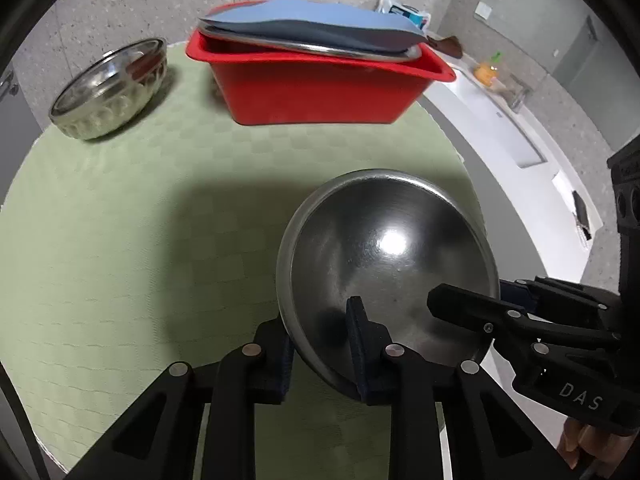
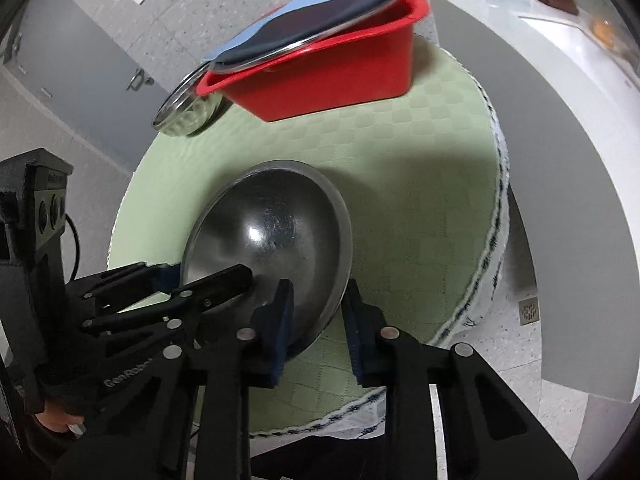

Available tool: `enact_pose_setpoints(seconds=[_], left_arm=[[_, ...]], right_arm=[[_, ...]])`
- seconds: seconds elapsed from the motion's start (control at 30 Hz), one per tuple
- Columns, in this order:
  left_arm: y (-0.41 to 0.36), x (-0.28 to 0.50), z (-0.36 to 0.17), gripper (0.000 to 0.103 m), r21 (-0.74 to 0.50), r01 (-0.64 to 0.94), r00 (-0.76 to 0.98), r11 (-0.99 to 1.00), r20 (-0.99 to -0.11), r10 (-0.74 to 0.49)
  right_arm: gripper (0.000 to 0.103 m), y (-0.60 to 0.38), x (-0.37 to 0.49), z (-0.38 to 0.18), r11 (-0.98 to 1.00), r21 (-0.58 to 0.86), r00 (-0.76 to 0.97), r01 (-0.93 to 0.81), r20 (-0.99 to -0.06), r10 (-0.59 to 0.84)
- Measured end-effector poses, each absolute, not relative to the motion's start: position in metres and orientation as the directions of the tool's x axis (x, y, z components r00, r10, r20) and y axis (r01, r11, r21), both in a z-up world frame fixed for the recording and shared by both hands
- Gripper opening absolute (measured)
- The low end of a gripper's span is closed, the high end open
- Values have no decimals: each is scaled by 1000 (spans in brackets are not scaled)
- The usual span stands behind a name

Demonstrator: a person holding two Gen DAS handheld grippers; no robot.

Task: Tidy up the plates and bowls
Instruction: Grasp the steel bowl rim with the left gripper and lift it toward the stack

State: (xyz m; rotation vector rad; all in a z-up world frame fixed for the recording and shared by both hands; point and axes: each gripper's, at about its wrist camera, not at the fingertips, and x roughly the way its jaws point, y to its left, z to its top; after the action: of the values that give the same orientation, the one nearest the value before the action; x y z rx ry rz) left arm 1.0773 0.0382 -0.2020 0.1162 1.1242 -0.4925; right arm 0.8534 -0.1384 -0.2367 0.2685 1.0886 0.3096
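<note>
A plain steel bowl (image 1: 384, 256) is held tilted above the green round table, its inside facing the cameras. My left gripper (image 1: 320, 344) is shut on its near rim, one finger inside and one outside. My right gripper (image 2: 316, 320) straddles the rim of the same bowl (image 2: 272, 232) on the other side, jaws close around it; it also shows in the left wrist view (image 1: 472, 304). A patterned steel bowl (image 1: 108, 88) stands at the table's far left. A red tub (image 1: 320, 84) at the back holds a steel plate (image 1: 312, 46) under a blue cloth (image 1: 320, 20).
The green checked cloth (image 1: 140, 240) covers the round table. A white curved counter (image 2: 560, 120) runs along the right with small items on it. The patterned bowl (image 2: 188, 112) sits close to the tub's corner (image 2: 212, 84).
</note>
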Motion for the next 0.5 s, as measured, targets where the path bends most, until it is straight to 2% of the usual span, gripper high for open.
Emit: enact_pose_setpoints(seconds=[0.17,0.5], left_arm=[[57,1084,-182,21,-177,412,383,894,-857,-346],[127,1105,-124,21,-200,284,528,938,-783,-327]], right_arm=[[25,-126,862,-226,925,347,423,-157,-822,380],[25,-65,899,-178,880,308,413,-362,-793,448]])
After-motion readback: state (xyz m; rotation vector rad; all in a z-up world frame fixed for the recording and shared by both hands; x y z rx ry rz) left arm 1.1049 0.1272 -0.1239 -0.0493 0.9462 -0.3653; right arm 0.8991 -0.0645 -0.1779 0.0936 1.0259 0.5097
